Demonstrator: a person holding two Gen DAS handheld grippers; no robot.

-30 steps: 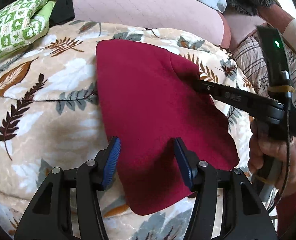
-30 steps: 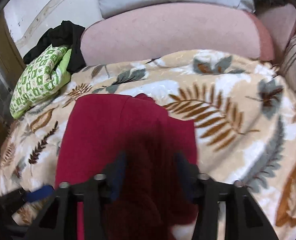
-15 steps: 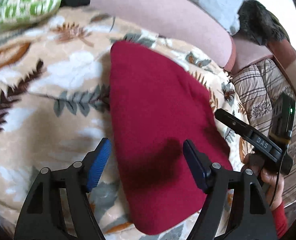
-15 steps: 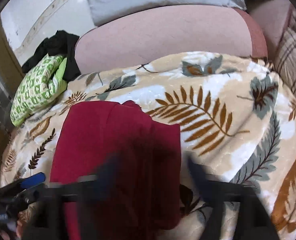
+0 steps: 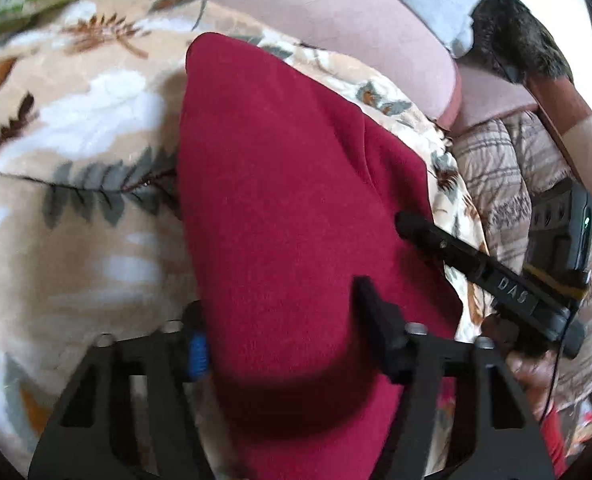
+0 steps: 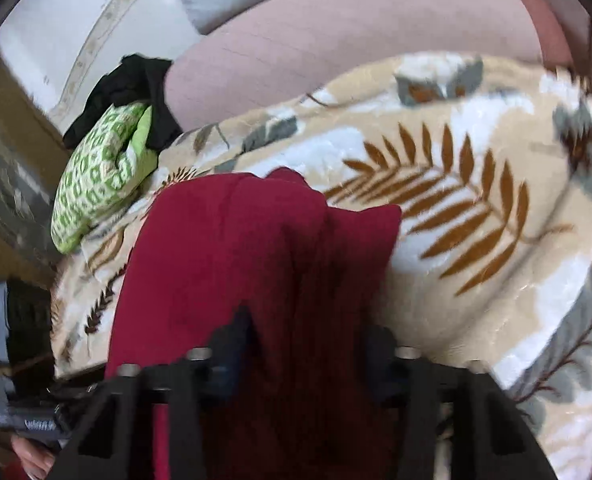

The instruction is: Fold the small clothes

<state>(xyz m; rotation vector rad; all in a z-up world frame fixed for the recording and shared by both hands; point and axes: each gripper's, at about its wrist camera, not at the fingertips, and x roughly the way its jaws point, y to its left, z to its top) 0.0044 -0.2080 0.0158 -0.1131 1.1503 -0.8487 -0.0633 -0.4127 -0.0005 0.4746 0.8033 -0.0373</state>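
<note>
While the red garment (image 5: 288, 208) lay on the leaf-print blanket (image 5: 76, 152) with its long axis running away from both tools, the left tool (image 5: 280, 332) had been closing astride its near end, pads not visibly pressing. The right tool (image 6: 307, 340) had also been closing over the near right edge; its grip could not be told through blur.

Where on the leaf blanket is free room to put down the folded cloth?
Free: the leaf blanket right of the red cloth, below the pink cushion. Crowded: the left corner, with the green patterned cloth and black garment.
</note>
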